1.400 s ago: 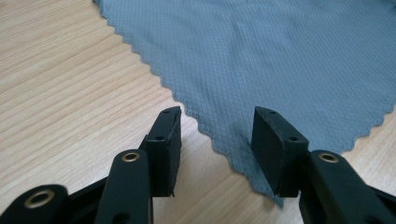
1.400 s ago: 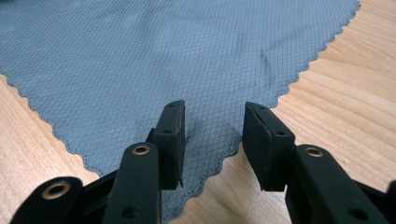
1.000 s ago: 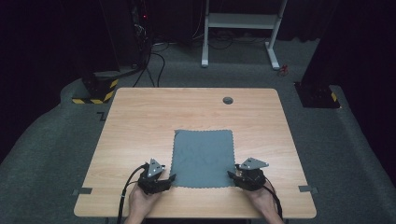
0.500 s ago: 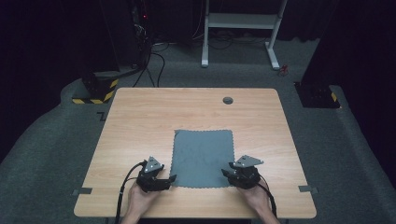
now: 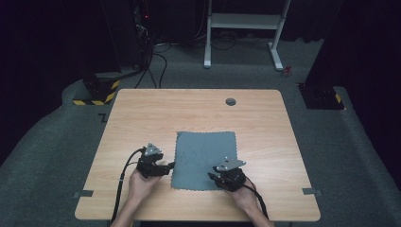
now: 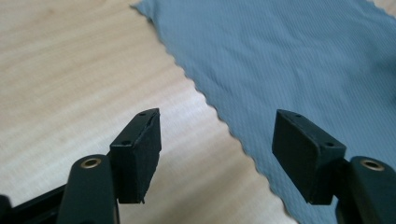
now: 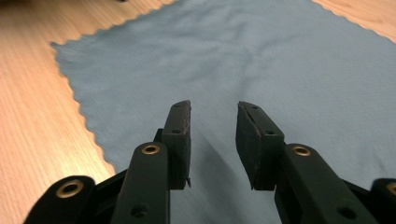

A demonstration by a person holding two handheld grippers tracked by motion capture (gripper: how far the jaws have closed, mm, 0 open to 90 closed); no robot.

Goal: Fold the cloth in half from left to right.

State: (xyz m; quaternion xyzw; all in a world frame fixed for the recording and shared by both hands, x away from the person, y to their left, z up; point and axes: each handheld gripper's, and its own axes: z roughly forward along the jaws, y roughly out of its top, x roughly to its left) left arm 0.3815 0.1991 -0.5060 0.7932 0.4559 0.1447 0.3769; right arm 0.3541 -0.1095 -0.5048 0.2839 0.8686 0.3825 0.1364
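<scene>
Since the earlier frames, my right gripper [image 5: 213, 176] had slid inward over the scalloped blue-grey cloth [image 5: 204, 158], jaws narrowing yet empty; my left gripper [image 5: 172, 165], jaws apart, straddled its edge, suggesting pickup preparation.

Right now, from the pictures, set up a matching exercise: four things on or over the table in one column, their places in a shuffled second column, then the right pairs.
Things:
1. cloth
2. left hand-held gripper
3. right hand-held gripper
4. round dark disc

Places:
A. over the cloth's near right part, jaws partly apart
B. near the table's far edge
C. flat on the table's near middle
D. at the cloth's left edge, jaws wide apart

Pairs: 1-C, 2-D, 3-A, 4-B
</scene>
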